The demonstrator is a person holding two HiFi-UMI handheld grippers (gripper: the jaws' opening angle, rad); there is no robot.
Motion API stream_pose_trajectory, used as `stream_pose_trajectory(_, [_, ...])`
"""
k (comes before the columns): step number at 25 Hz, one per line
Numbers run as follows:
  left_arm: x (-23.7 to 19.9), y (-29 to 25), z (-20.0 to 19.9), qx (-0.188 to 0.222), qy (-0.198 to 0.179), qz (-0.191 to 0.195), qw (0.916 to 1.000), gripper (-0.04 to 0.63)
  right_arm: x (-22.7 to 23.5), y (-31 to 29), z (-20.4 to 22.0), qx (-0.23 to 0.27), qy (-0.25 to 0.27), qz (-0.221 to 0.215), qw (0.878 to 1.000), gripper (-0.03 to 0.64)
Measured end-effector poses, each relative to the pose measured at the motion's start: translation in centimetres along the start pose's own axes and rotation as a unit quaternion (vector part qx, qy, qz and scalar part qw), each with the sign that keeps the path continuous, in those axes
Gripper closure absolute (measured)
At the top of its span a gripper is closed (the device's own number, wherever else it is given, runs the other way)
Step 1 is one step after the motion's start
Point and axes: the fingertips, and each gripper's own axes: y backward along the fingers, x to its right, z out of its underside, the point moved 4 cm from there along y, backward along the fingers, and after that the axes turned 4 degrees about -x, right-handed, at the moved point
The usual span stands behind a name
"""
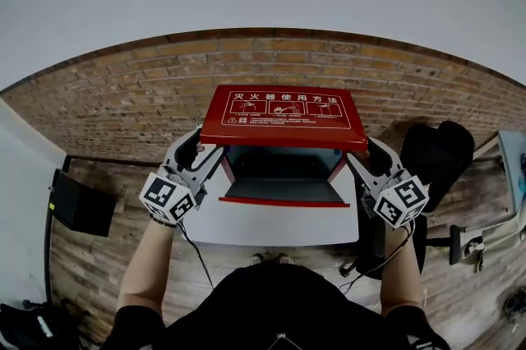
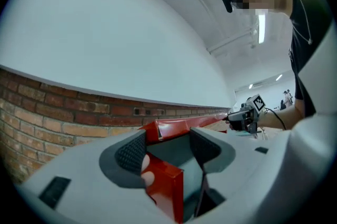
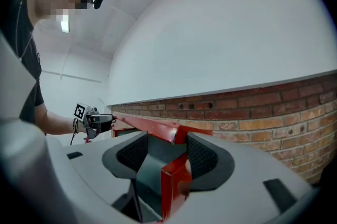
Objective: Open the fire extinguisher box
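The red fire extinguisher box [image 1: 279, 191] stands on a white stand [image 1: 271, 229] against the brick wall. Its lid [image 1: 283, 117], printed with white instructions, is raised and the dark inside shows beneath it. My left gripper [image 1: 202, 146] is at the lid's left end and my right gripper [image 1: 368, 153] at its right end. In the left gripper view the jaws of the left gripper [image 2: 167, 146] stand wide apart with the lid's corner [image 2: 176, 127] and a red side piece between them, near the left pad. The right gripper [image 3: 167, 152] mirrors this around the lid [image 3: 150, 125].
A brick wall [image 1: 123, 94] runs behind the box under a white upper wall. A black case [image 1: 78, 204] lies on the floor at left. A black bag [image 1: 436, 155] sits at right, with cables and a stand [image 1: 468, 241] nearby.
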Motion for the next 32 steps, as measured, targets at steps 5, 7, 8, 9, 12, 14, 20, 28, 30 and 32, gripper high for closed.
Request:
stream_pose_trajectory(5, [-0.9, -1.3, -3.2, 0.025, -0.034, -0.009, 0.9991, 0.290, 1.2, -0.8, -3.6, 0.029, 0.035, -0.002, 0.999, 0.385])
stream_pose_trajectory(7, [-1.4, -1.9, -4.1, 0.029, -0.045, -0.011, 0.9985, 0.290, 1.6, -1.3, -4.6, 0.031, 0.050, 0.007, 0.998, 0.385])
stream_pose_trajectory(8, [-1.7, -2.2, -4.3, 0.027, -0.050, -0.010, 0.9983, 0.290, 1.8, -1.6, -5.0, 0.028, 0.057, 0.014, 0.998, 0.385])
stream_pose_trajectory(9, [-1.9, -2.6, -4.5, 0.025, -0.056, -0.010, 0.9981, 0.290, 2.1, -1.9, -5.3, 0.026, 0.062, 0.022, 0.998, 0.385])
stream_pose_trajectory(12, [-2.4, -3.5, -5.3, 0.032, -0.065, -0.011, 0.9973, 0.290, 2.9, -2.5, -6.1, 0.031, 0.063, 0.038, 0.997, 0.385])
stream_pose_trajectory(14, [-2.9, -3.9, -5.8, 0.035, -0.071, -0.011, 0.9968, 0.290, 3.2, -2.9, -6.7, 0.034, 0.069, 0.045, 0.996, 0.385])
stream_pose_trajectory(20, [-3.9, -5.3, -7.0, 0.041, -0.086, -0.015, 0.9954, 0.291, 4.7, -4.2, -8.4, 0.042, 0.076, 0.067, 0.994, 0.396])
stream_pose_trajectory(28, [-6.6, -7.5, -8.7, 0.045, -0.077, -0.047, 0.9949, 0.356, 7.7, -6.2, -10.6, 0.049, 0.063, 0.118, 0.990, 0.532])
stream_pose_trajectory(30, [-7.2, -8.0, -9.0, 0.042, -0.076, -0.059, 0.9945, 0.382, 8.2, -6.7, -11.0, 0.048, 0.061, 0.124, 0.989, 0.548])
stream_pose_trajectory(32, [-7.9, -8.5, -9.2, 0.041, -0.072, -0.070, 0.9940, 0.411, 8.6, -7.1, -11.3, 0.048, 0.061, 0.128, 0.989, 0.554])
